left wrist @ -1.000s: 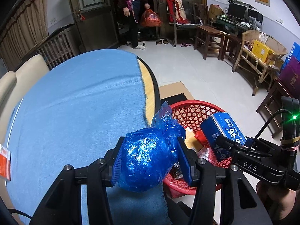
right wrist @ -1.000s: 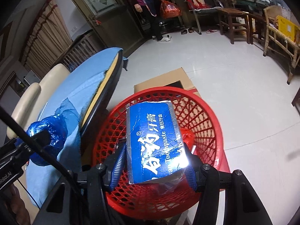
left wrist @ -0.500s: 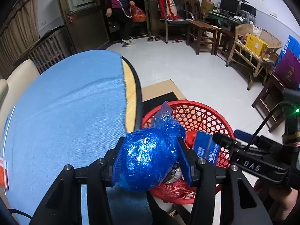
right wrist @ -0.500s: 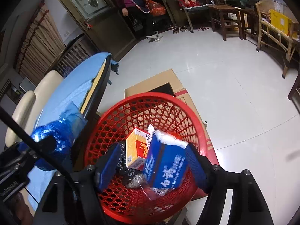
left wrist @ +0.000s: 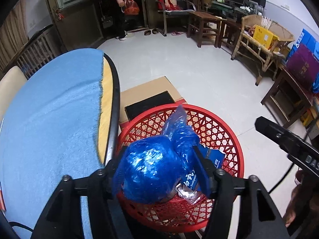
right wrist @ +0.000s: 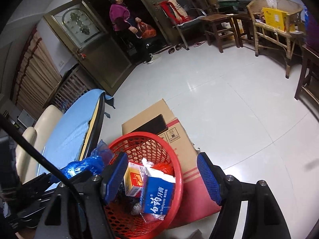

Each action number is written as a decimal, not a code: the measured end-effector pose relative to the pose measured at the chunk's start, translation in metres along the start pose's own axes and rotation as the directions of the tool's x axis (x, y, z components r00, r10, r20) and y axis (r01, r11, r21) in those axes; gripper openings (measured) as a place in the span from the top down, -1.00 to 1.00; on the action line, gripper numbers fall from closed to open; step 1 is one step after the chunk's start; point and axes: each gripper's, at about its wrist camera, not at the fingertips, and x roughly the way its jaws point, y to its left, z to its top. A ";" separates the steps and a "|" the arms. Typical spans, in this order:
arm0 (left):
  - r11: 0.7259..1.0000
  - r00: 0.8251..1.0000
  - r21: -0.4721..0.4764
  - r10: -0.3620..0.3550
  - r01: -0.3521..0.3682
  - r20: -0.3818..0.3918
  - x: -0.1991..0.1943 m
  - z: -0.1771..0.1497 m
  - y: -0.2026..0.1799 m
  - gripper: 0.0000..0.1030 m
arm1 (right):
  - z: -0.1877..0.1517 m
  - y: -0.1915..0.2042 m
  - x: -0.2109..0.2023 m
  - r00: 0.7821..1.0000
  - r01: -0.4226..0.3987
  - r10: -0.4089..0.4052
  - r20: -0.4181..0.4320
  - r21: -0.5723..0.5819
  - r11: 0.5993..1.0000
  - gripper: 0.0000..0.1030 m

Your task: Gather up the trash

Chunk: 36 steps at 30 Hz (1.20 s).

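A crumpled blue plastic bag [left wrist: 151, 167] sits between the fingers of my left gripper [left wrist: 159, 173], right above the red mesh basket [left wrist: 219, 123]. The jaws are opening. The left pad still hugs the bag, while a slit shows beside the right pad. My right gripper [right wrist: 162, 177] stands open and empty over the basket [right wrist: 139, 135]. Inside the basket lie a blue toothpaste box [right wrist: 159, 197], a small orange-and-white box [right wrist: 133, 181] and other scraps. The bag [right wrist: 85, 164] also shows at the basket's left rim in the right wrist view.
A round table with a blue cloth [left wrist: 49, 119] borders the basket on the left. The basket rests on a flat cardboard box [right wrist: 169, 123] on the tiled floor. A person with a red bag [right wrist: 119, 14] stands in the far doorway. Wooden chairs line the right wall.
The right gripper opened and the toothpaste box dropped into the basket; that gripper then drew back and up. The left gripper carried the blue bag from the table edge over the basket and its jaws widened.
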 end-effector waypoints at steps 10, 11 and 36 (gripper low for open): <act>1.000 1.000 0.004 -0.005 0.005 0.002 -0.006 0.002 0.005 -0.38 | -0.002 0.004 -0.004 1.000 -0.002 0.002 0.002 -0.010 1.000 -0.45; 1.000 1.000 0.003 -0.005 0.004 0.005 -0.008 0.001 0.006 -0.38 | -0.003 0.007 -0.005 1.000 -0.005 0.005 -0.001 -0.015 1.000 -0.45; 0.957 0.983 -0.245 0.176 -0.156 0.061 -0.103 -0.115 0.117 -0.39 | -0.114 0.128 -0.015 0.973 -0.036 -0.047 -0.227 -0.348 0.937 -0.54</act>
